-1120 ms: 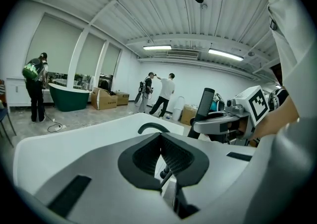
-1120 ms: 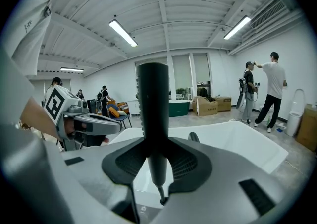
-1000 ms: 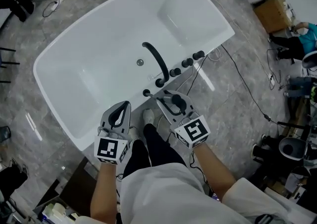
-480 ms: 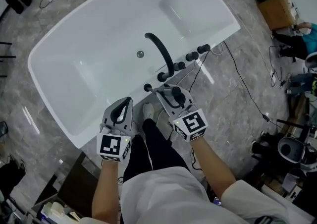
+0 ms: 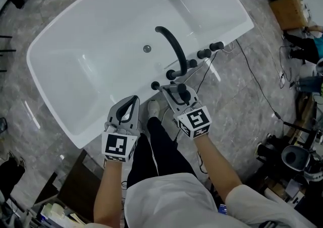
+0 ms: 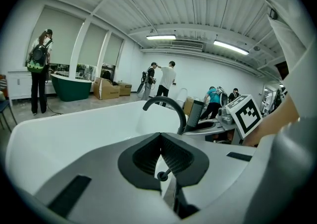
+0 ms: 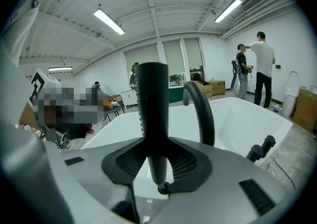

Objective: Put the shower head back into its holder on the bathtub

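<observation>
**Shower head at the near rim, fittings crowding the way**

The white oval bathtub (image 5: 60,80) lies slantwise on the grey marbled floor (image 5: 242,121). Its basin is wide and bare apart from the drain. Along the near rim room is tight. A black arched spout (image 5: 172,50) rises there, with three black knobs (image 5: 204,53) in a row to its right and a small black round fitting (image 5: 155,85) to its left.

The right claw (image 7: 157,140) is clamped on the handle of the black stick-shaped shower head (image 7: 151,94), near that fitting and the spout's foot. The left claw (image 6: 161,136) hangs by the rim further left, its jaws closed together with nothing between them.

The person's white shoe (image 5: 153,107) stands close to the tub wall between the two claws. Black cables (image 5: 252,91) trail over the floor to the right, and a cardboard box (image 5: 290,12) sits well beyond.
</observation>
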Demonstrator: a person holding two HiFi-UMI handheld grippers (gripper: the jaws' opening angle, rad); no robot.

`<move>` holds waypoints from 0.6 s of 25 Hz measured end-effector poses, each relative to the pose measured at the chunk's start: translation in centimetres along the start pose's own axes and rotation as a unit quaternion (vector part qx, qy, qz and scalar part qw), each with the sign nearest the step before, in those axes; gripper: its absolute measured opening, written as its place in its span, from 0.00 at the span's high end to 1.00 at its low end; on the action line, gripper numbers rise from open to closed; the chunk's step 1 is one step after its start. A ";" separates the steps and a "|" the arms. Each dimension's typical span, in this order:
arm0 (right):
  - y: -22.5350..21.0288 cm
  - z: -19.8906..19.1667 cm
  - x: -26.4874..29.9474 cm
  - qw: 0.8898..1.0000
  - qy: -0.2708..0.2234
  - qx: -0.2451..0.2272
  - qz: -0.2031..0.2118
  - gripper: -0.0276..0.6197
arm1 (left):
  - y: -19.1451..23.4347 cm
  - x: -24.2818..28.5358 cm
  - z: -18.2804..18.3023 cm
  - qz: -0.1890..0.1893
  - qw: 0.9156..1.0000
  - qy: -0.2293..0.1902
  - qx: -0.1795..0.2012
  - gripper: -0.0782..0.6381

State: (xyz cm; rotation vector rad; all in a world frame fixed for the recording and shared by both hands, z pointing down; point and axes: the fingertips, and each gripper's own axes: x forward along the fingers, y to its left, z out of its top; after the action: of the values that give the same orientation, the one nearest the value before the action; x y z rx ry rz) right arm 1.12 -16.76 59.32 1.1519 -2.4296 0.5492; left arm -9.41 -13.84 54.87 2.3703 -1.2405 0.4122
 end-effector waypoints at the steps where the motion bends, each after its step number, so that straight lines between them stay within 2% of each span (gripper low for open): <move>1: -0.1 -0.2 0.3 1.000 0.001 0.001 -0.001 0.74 | 0.2 0.1 -0.2 0.001 1.000 0.001 -0.002 0.88; 15: -1.3 -4.4 4.1 1.000 0.030 0.009 0.000 0.74 | 1.6 1.9 -2.5 0.006 1.000 0.019 -0.006 0.88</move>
State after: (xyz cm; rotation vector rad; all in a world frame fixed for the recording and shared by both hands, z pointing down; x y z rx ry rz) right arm 0.56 -17.88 65.36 1.1261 -2.3784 0.5993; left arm -9.80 -14.76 58.25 2.3364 -1.2364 0.4498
